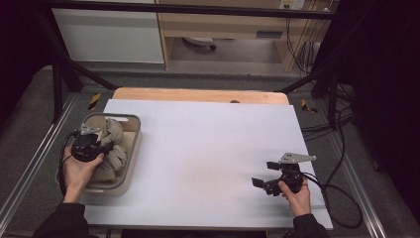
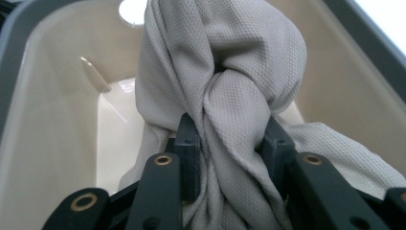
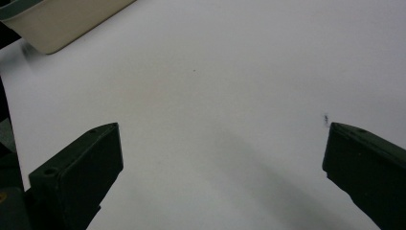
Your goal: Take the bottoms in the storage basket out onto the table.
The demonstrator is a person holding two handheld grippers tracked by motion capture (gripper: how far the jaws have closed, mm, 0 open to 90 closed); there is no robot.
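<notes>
My left gripper [image 2: 230, 139] pinching bunched fold of grey cloth [image 2: 225, 72], cloth inside beige tub [image 2: 52, 124]; grip only on one twisted fold, may slip if pulled fast; trailing cloth may snag tub rim, drag tub; my right gripper [image 3: 222, 158] spread wide, idle, well right of tub

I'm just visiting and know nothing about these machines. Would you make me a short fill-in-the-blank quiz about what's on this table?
1. The left gripper is shut on a grey ____.
2. That cloth lies in a cream ____ with a grey rim.
3. The right gripper has its jaws ____, with nothing between them.
4. The bin stands at the table's ____ side in the high view.

Missing words: cloth; bin; open; left
</notes>
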